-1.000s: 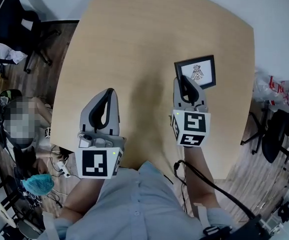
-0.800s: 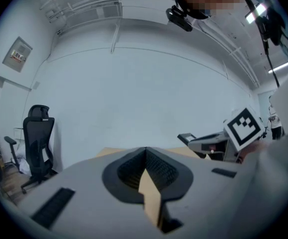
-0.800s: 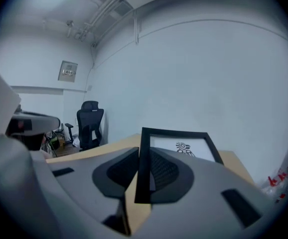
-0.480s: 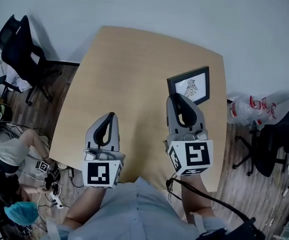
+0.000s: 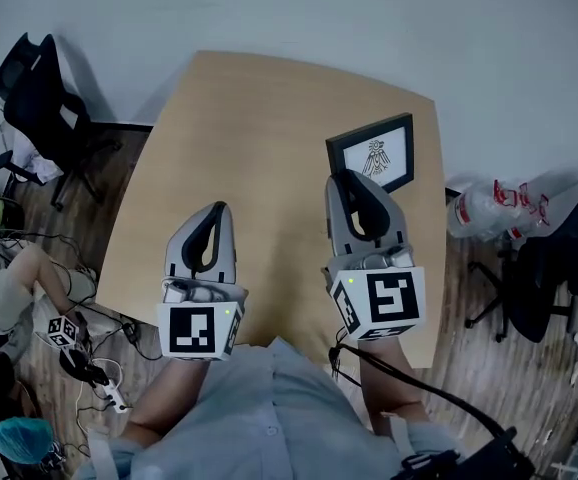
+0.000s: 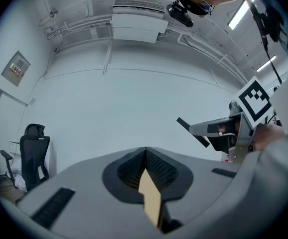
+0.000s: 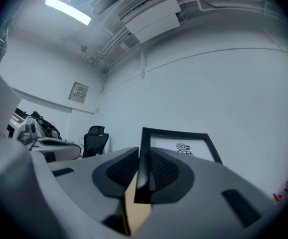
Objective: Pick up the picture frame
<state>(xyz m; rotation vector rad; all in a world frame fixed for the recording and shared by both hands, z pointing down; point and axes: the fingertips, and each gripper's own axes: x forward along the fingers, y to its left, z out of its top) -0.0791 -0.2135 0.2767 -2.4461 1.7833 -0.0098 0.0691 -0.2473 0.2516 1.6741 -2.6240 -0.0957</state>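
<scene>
The right gripper (image 5: 354, 180) pinches the frame (image 5: 381, 156) by its near edge. Its fingers (image 7: 118, 172) clamp the rim, holding it clear above the surface (image 5: 259, 118). The left gripper (image 5: 212, 213) hovers empty, fingers pressed together — apparently unneeded.

The picture frame (image 5: 374, 158) is between the right gripper (image 5: 353, 182) jaws, over the table (image 5: 259, 118) (far-right part), left gripper (image 5: 215, 214) at its left.

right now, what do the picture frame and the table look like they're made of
Picture frame: matte black moulding, wood or plastic, can't tell which; the print inside looks like white paper with a dark emblem. Table: light wood-look top, probably laminate, smooth and evenly coloured.
</scene>
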